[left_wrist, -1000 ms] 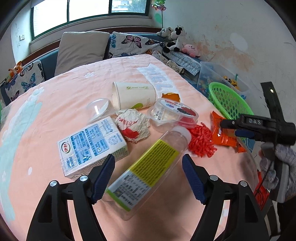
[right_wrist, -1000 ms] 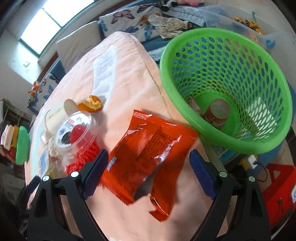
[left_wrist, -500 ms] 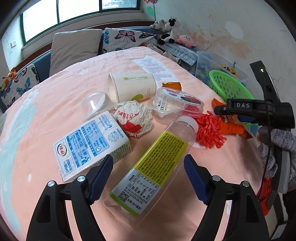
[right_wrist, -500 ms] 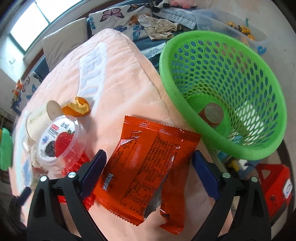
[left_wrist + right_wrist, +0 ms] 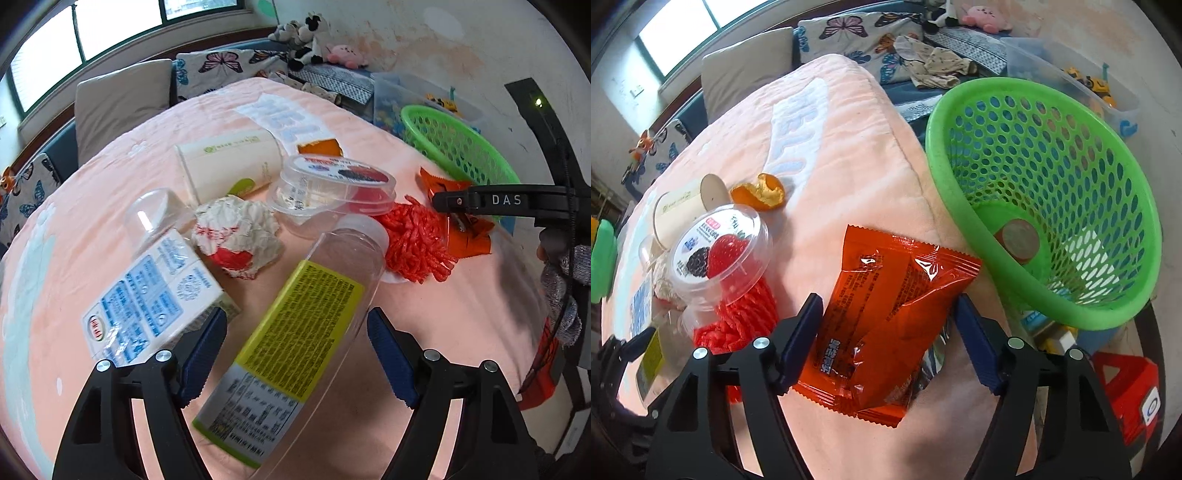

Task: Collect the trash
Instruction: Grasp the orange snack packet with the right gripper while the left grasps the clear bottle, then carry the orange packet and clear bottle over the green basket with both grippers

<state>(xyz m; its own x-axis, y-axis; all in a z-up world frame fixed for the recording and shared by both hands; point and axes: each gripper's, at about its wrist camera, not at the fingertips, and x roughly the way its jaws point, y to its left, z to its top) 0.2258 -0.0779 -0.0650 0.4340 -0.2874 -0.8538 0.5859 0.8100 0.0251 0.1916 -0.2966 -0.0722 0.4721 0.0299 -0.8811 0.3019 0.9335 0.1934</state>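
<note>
**Q:** At lower centre of the left wrist view, what does the left claw (image 5: pixel 295 349) frame?

**A:** A clear plastic bottle (image 5: pixel 295 343) with a yellow label, lying on the pink-covered bed (image 5: pixel 461 332). Its jaws stand spread, one blue pad on each side of the bottle, neither visibly touching it. Compared with a second ago the bottle fills more of the frame and sits deeper between the pads, so the claw has closed in on it.

**Q:** And the right claw (image 5: pixel 888 336)?

**A:** Likewise spread, straddling an orange snack wrapper (image 5: pixel 886 328) at lower centre of the right wrist view. The wrapper also reaches further back between the pads than before. Nothing is gripped by either claw.

**Q:** Where does the trash go?

**A:** Probably into the green basket (image 5: pixel 1108 310) at right of that frame, just beside the wrapper off the bed's edge; a round can (image 5: pixel 1017 240) already lies in it.

**Q:** What does the change mean for the task?

**A:** Both approaches look nearly complete, and closing on each item is likely next. A milk carton (image 5: pixel 147 306), crumpled paper (image 5: pixel 236 236), paper cup (image 5: pixel 229 162), lidded tub (image 5: pixel 332 188) and red netting (image 5: pixel 413 240) remain uncollected.
</note>
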